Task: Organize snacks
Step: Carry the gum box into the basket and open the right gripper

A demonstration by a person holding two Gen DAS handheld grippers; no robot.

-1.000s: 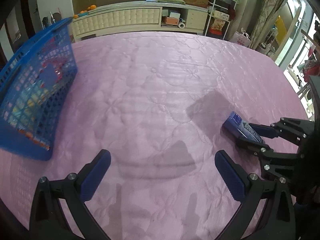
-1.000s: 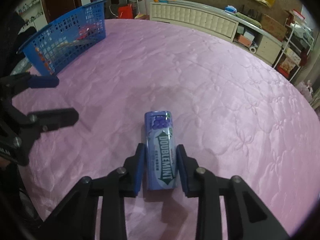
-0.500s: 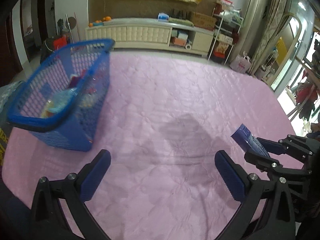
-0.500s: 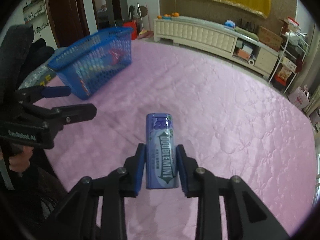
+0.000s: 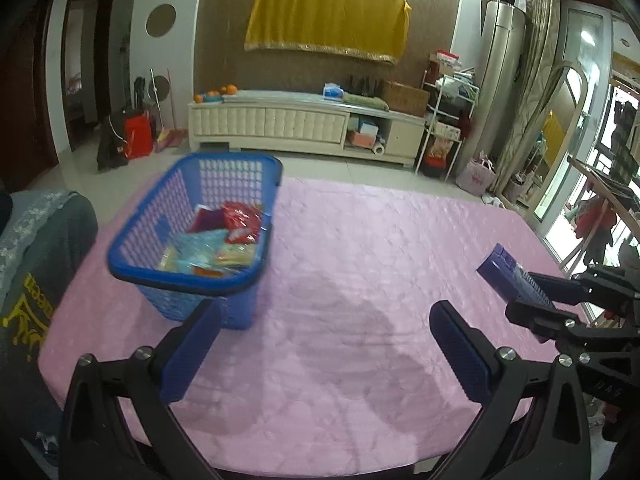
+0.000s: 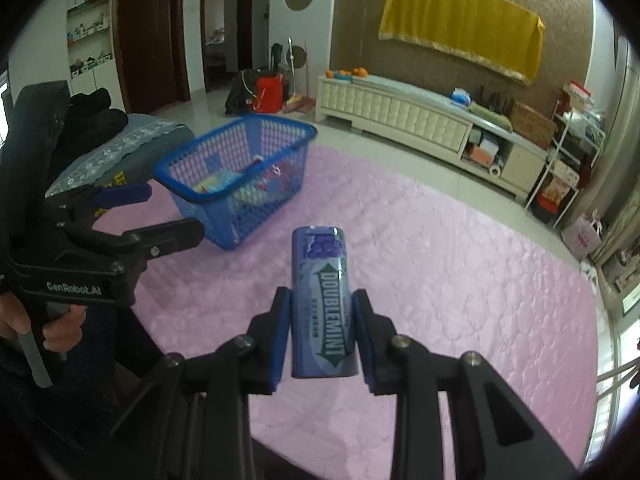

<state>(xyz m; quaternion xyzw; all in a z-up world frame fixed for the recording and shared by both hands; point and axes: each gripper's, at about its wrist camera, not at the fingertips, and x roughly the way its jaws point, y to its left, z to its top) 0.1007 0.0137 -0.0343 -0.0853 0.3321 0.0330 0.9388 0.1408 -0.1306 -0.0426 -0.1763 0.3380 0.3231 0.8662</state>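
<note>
Right hand-held gripper (image 6: 321,340): pinched on a purple Doublemint pack (image 6: 322,300), which is clamped along its long sides between the two blue pads (image 6: 280,338) and is held clear above the pink surface, its grape-printed end pointing away from the camera.
Right hand-held gripper, from the left wrist view (image 5: 532,294): seen at the right edge, with the pack (image 5: 500,276) sticking out beyond the fingertips.
Left hand-held gripper (image 5: 324,352): spread wide, with nothing between the blue pads (image 5: 460,350); only the pink cloth is seen in the gap.
Left hand-held gripper, from the right wrist view (image 6: 160,216): seen at the left, its two fingers apart, with the handle gripped by a person's hand (image 6: 48,328).
Blue basket (image 5: 200,248): a perforated plastic basket, standing on the bench near its left edge, beyond the left finger of the left hand-held gripper; it is slightly blurred.
Basket contents: several snack packets (image 5: 224,236) are lying inside, red ones at the back and pale blue and yellow ones in front.
Bench (image 5: 360,280): covered with a quilted pink cloth; shadows are cast on it between the two left fingers.
Pack and basket: well apart, the pack being held to the right of the basket.
Background: a cream low cabinet (image 5: 304,124) is set against the wall, with a yellow cloth (image 5: 328,20) hung above it.
</note>
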